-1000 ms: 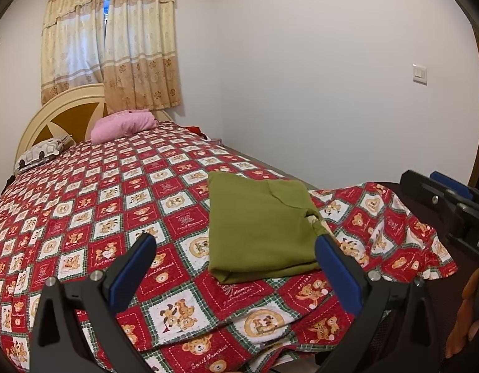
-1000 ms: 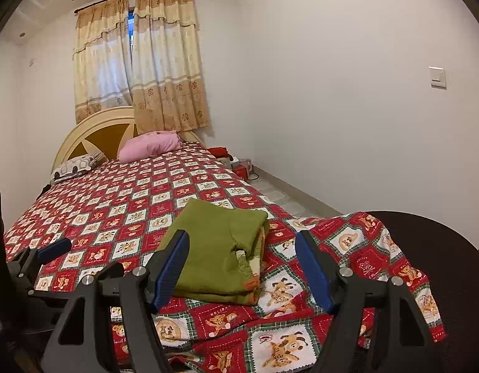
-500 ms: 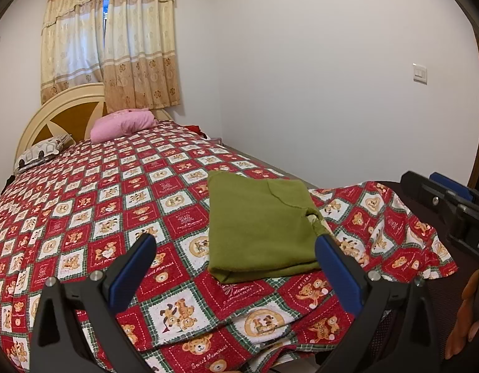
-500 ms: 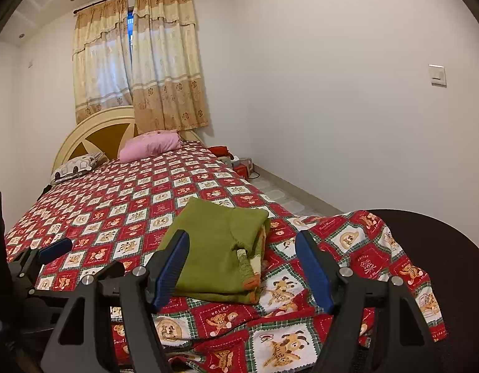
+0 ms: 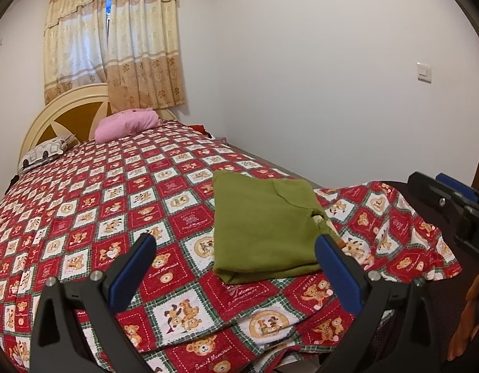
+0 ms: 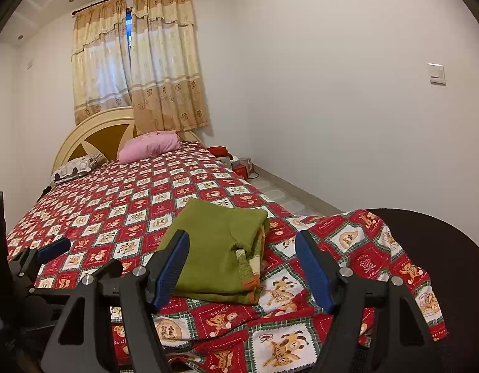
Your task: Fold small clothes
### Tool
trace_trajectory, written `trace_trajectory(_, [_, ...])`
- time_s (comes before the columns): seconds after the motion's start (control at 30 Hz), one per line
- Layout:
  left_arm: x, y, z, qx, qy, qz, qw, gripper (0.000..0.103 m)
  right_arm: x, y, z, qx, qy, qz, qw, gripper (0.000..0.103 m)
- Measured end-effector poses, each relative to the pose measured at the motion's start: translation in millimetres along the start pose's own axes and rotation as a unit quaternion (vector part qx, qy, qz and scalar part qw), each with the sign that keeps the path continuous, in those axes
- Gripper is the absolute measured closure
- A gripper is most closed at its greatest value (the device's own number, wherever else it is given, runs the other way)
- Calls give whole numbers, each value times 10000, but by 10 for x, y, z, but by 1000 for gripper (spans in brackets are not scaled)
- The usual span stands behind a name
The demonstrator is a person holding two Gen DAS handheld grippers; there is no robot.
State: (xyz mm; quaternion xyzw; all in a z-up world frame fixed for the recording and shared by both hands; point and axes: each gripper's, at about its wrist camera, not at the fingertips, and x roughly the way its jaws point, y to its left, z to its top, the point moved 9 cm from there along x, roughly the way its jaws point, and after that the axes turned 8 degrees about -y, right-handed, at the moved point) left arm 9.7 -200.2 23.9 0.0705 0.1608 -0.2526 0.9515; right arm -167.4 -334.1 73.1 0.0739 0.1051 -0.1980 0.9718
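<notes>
A folded olive-green garment lies flat on the red bear-patterned bedspread near the foot of the bed. My left gripper hovers just short of its near edge, blue pads wide apart and nothing between them. My right gripper stands open too, back from the garment's near right corner, gripping nothing. The right gripper also shows at the right edge of the left wrist view, and the left gripper at the left edge of the right wrist view.
A pink pillow and a patterned pillow lie by the headboard. The wall runs along the bed's right side. A dark round seat sits under the bedspread's corner. Small boxes sit on the floor by the wall.
</notes>
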Motion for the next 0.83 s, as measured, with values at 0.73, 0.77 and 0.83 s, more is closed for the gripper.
trace_trajectory(0.73, [25, -1, -22, -62, 100, -97, 9999, 0, -43, 64, -60, 38, 59, -40, 10000, 32])
trace_trajectory(0.77, [35, 4, -28, -78, 124, -101, 9998, 0, -43, 67, -68, 48, 65, -50, 10000, 32])
trace_trajectory(0.83, [55, 27, -37, -109, 161, -94, 9998, 0, -40, 62, -77, 54, 71, -73, 9999, 32])
